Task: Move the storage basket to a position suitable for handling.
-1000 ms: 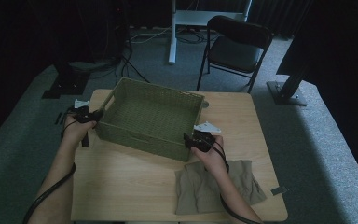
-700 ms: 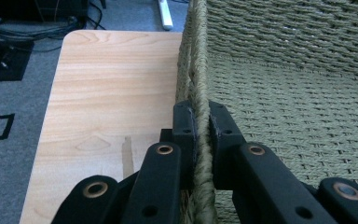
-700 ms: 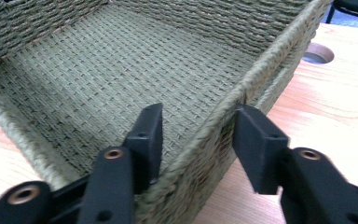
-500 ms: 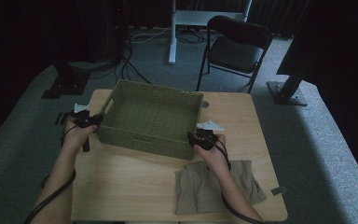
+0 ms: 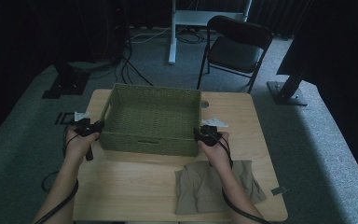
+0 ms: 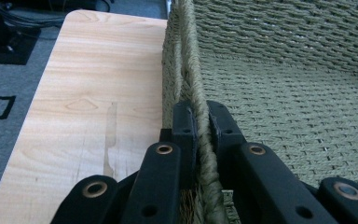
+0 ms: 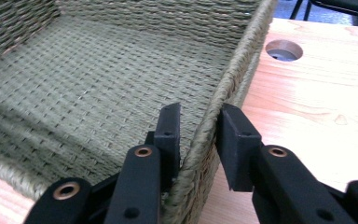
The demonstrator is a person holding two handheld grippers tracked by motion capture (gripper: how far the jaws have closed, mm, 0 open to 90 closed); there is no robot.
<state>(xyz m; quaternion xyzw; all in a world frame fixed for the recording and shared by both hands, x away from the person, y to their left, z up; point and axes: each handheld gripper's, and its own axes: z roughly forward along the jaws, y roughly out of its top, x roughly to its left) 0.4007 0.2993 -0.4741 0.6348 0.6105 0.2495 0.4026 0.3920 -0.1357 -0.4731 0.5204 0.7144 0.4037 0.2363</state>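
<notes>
On the wooden table (image 5: 135,186) the basket (image 5: 151,116) lies crosswise, its 9 o'clock rim pinched tight by the left gripper (image 6: 200,128), while the right gripper (image 7: 198,126) at 3 o'clock has just been closing around the other rim, one pad not yet pressing.

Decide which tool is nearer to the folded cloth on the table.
Right. The right tool straddles the wicker basket's right rim, just above the khaki cloth; the left tool clamps the basket's left rim, far across the table.

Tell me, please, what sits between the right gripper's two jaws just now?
The basket rim: in the right gripper view, the right gripper straddles the woven side wall, jaws having just been closing, with a gap visible at the outer pad.
</notes>
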